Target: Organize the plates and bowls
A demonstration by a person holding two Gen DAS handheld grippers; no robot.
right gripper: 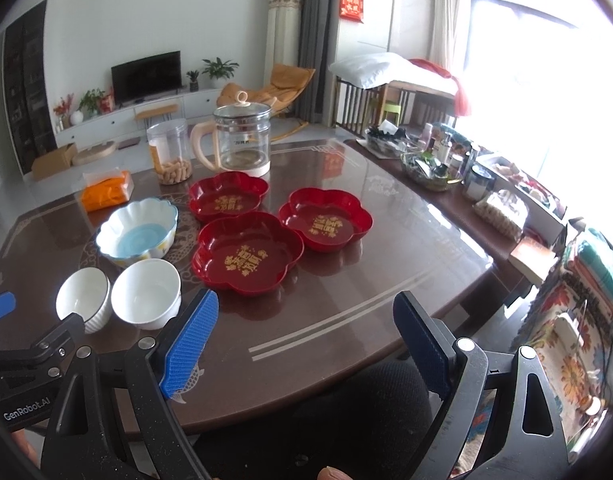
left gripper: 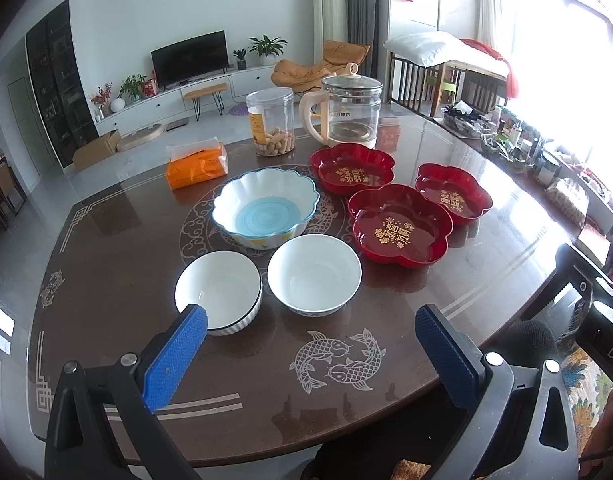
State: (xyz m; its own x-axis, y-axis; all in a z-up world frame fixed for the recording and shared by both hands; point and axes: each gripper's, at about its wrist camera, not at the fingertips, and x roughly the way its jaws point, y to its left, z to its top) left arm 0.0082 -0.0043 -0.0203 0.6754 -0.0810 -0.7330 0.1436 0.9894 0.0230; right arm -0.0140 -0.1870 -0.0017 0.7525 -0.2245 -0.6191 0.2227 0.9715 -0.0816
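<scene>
Three red flower-shaped plates sit on the brown table: a near one (left gripper: 400, 226) (right gripper: 247, 252), a far one (left gripper: 352, 167) (right gripper: 227, 196) and a right one (left gripper: 453, 193) (right gripper: 325, 219). A scalloped white bowl with a blue bottom (left gripper: 265, 208) (right gripper: 137, 232) stands left of them. Two plain white bowls stand nearer: a ribbed one (left gripper: 219, 292) (right gripper: 83, 299) and a smooth one (left gripper: 314, 274) (right gripper: 146, 293). My left gripper (left gripper: 311, 324) is open and empty, just short of the white bowls. My right gripper (right gripper: 306, 312) is open and empty over the table's near edge.
A glass kettle (left gripper: 351, 109) (right gripper: 242, 140), a clear jar of snacks (left gripper: 271, 122) (right gripper: 169, 151) and an orange tissue pack (left gripper: 196, 166) (right gripper: 106, 190) stand at the table's far side. A cluttered side counter (right gripper: 446, 168) runs along the right.
</scene>
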